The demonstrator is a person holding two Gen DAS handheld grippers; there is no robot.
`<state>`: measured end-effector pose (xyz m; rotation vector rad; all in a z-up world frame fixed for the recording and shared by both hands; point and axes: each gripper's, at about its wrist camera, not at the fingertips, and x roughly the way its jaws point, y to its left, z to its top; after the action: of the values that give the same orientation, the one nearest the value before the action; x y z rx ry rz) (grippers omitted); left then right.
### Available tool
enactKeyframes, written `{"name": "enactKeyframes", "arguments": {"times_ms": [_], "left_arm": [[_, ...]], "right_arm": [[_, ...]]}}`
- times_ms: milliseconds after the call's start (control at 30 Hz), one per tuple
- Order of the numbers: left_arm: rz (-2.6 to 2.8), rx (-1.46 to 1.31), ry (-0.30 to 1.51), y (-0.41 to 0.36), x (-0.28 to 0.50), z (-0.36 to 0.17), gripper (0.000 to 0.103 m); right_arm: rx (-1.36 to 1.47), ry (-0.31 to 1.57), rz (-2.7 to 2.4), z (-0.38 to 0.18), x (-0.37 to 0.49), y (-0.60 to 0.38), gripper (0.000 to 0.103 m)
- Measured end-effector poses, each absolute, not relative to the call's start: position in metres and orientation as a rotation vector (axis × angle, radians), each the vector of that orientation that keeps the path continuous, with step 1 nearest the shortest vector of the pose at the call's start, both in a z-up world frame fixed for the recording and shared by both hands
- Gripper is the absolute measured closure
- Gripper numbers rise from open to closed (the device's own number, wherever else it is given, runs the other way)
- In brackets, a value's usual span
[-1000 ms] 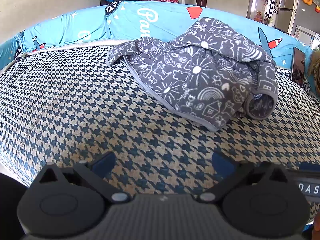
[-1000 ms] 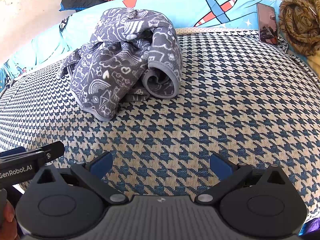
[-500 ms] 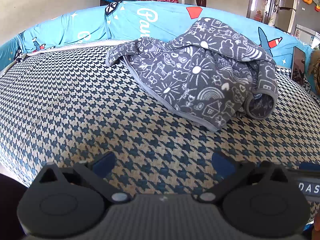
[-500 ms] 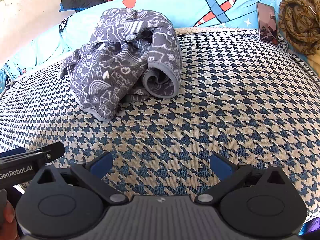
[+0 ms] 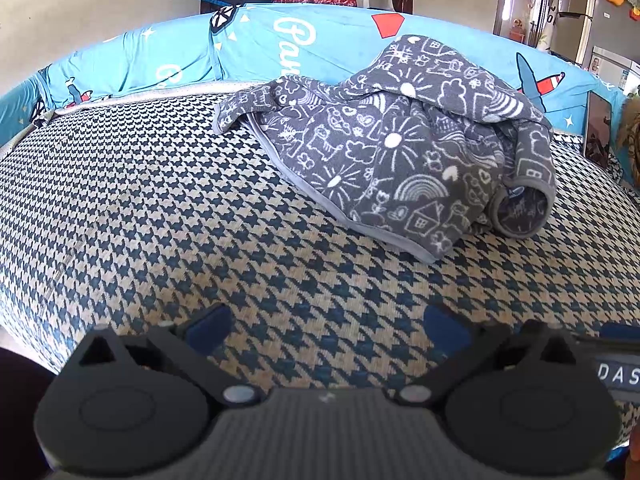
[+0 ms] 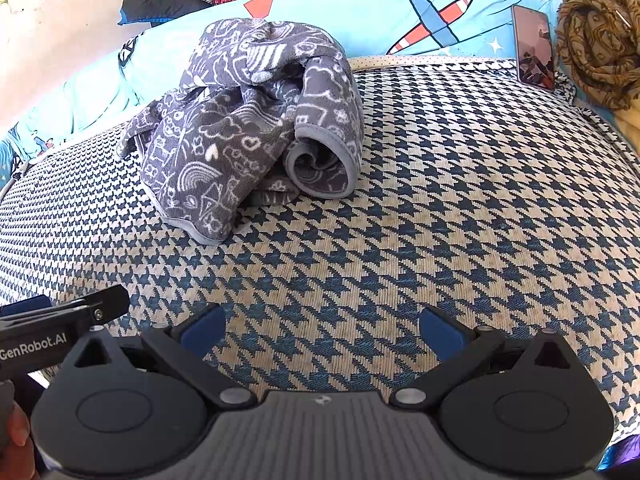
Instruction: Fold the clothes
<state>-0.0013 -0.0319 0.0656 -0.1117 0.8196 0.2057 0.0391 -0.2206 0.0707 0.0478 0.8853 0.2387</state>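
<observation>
Bunched grey hoodie (image 5: 404, 152) sits on the bed (image 5: 160, 208), upper right of frame.
Both grippers, left (image 5: 327, 322) and right (image 6: 320, 326), have fingers apart, holding nothing; grabbing one thick lump could drag the whole pile.

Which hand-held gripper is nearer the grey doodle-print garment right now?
Neither clearly. The left hand-held gripper and right hand-held gripper both hover open over bare houndstooth cover, well short of the crumpled garment, which neither touches.

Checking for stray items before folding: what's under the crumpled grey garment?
The grey garment lies bunched on the houndstooth cover, its back against the blue airplane sheet. Anything beneath the heap is covered and cannot be seen.
</observation>
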Motion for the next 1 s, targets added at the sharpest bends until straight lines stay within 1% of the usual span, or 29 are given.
{"name": "enactKeyframes", "arguments": {"times_ms": [1000], "left_arm": [[0.226, -0.072, 0.799, -0.044, -0.003, 0.079, 0.000]], "right_arm": [[0.056, 0.883, 0.222, 0.071, 0.039, -0.223, 0.000]]}}
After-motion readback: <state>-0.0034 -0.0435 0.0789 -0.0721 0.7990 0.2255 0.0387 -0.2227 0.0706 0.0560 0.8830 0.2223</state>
